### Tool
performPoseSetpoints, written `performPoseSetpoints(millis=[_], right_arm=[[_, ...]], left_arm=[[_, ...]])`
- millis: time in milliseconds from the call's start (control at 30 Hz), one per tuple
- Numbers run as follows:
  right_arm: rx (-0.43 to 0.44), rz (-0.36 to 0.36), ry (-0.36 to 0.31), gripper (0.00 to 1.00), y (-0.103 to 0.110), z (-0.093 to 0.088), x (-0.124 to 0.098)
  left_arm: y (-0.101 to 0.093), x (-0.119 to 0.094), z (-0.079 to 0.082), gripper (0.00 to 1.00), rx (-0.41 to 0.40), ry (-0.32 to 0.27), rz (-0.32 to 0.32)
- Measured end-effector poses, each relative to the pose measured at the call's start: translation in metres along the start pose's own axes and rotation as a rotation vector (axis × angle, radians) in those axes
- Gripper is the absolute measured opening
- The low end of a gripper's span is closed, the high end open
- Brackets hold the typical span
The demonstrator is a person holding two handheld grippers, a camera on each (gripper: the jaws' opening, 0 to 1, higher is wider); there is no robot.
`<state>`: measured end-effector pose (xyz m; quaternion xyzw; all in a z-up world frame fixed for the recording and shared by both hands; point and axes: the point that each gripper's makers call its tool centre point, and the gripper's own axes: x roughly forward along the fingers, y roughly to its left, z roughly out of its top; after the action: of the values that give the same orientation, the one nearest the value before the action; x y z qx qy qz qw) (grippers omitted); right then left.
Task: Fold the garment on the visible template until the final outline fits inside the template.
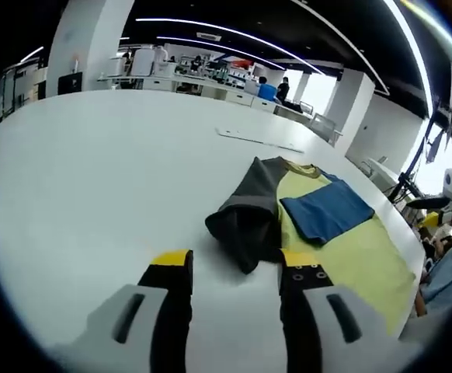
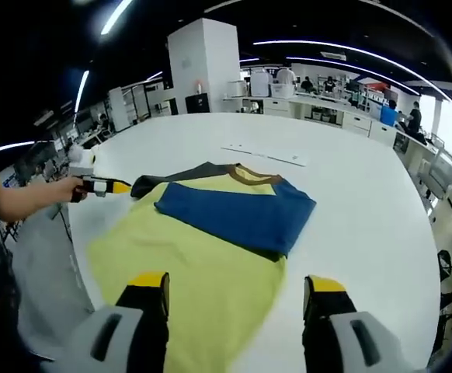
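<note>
A yellow T-shirt (image 2: 187,264) lies flat on a big white table (image 2: 366,194). Its blue sleeve (image 2: 238,210) is folded in over the chest. The dark grey sleeve (image 1: 245,214) sticks out sideways, bunched and partly doubled over. My left gripper (image 1: 236,264) is open just short of that grey sleeve's end, with nothing between the jaws; in the right gripper view the left gripper (image 2: 121,186) is at the sleeve (image 2: 144,184). My right gripper (image 2: 238,287) is open over the shirt's lower hem, holding nothing. In the left gripper view the right gripper (image 1: 432,217) shows beyond the shirt (image 1: 366,256).
A thin pale strip (image 2: 265,154) lies on the table beyond the collar. A person's forearm (image 2: 16,198) reaches in at the table's edge. A white pillar (image 2: 203,66), work benches and people stand far behind. Wide bare tabletop (image 1: 94,179) lies beside the grey sleeve.
</note>
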<state>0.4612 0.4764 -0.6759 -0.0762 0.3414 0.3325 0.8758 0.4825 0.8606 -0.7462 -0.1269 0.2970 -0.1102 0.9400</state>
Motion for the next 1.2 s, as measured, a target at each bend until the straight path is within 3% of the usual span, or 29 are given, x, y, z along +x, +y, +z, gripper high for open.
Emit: performPoseSetpoints(millis=[167,300,433,600,900,1033,1200], right_arm=[[0.033,-0.022,0.007,0.68,-0.005,-0.008,-0.003],[0.049,-0.024,0.006,0.67,-0.006,-0.012,-0.004],[0.065,-0.025,0.003,0.66,-0.005,-0.014,-0.003],[0.077,-0.027,0.0,0.66,-0.004,-0.016,-0.004],[0.088,-0.009,-0.01,0.64,0.003,-0.015,-0.006],[0.078,0.01,-0.043,0.68,0.009,-0.006,-0.01],[0.021,0.007,-0.046,0.79,0.013,0.0,-0.016]], left_arm=[[-0.004,0.012,0.003,0.26,-0.036,0.009,-0.006],[-0.003,0.018,0.001,0.0,-0.069,0.024,0.026],[-0.005,0.018,0.0,0.0,-0.068,0.034,0.033],[-0.016,0.008,0.023,0.0,-0.068,-0.055,0.02],[-0.07,0.005,0.059,0.0,0.008,-0.123,-0.075],[-0.095,0.01,0.06,0.0,0.098,-0.108,-0.105],[-0.13,0.023,0.05,0.0,0.133,-0.08,-0.168]])
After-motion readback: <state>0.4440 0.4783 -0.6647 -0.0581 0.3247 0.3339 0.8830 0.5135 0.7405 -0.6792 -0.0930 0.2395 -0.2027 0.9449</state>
